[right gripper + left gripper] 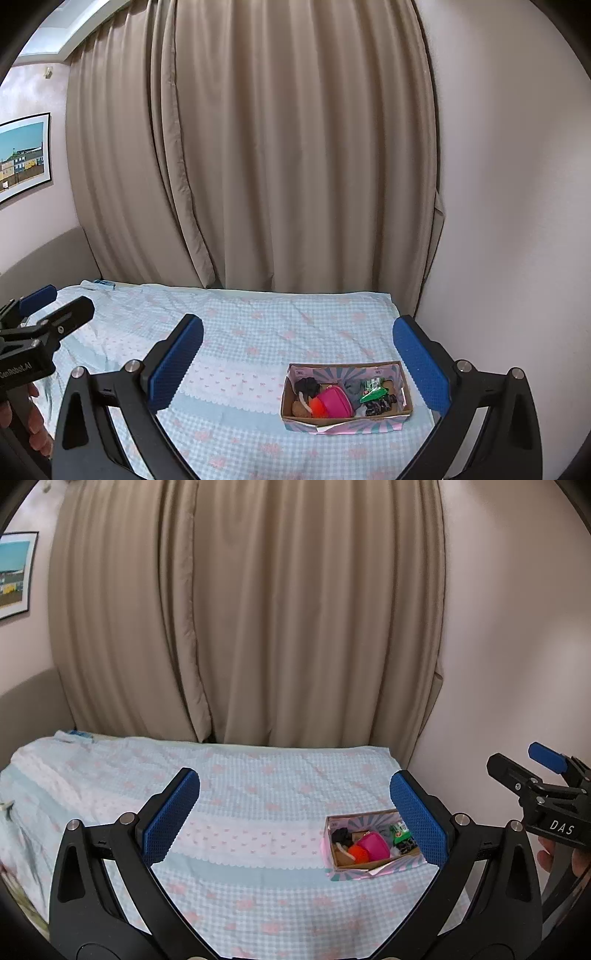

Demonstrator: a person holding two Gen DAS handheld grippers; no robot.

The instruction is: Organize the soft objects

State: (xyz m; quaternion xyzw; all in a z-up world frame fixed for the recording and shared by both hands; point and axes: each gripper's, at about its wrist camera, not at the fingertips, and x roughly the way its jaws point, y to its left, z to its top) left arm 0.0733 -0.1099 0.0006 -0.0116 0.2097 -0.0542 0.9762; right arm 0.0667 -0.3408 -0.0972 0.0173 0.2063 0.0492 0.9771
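A shallow cardboard box (373, 867) (345, 420) sits on the bed at the right, near the wall. It holds several soft items: a pink pouch (373, 844) (333, 403), an orange ball (358, 853) (317, 406), a black piece (342, 836) (306, 386), a green item (399, 831) (373, 396) and a black-and-white piece (379, 406). My left gripper (294, 818) is open and empty, held above the bed, left of the box. My right gripper (298, 363) is open and empty, held above the bed with the box low between its fingers.
The bed has a light blue checked cover (258, 794) (258, 332) with pink hearts. Beige curtains (240, 609) hang behind it. A pale wall (517, 221) stands right of the box. A framed picture (22, 155) hangs on the left wall.
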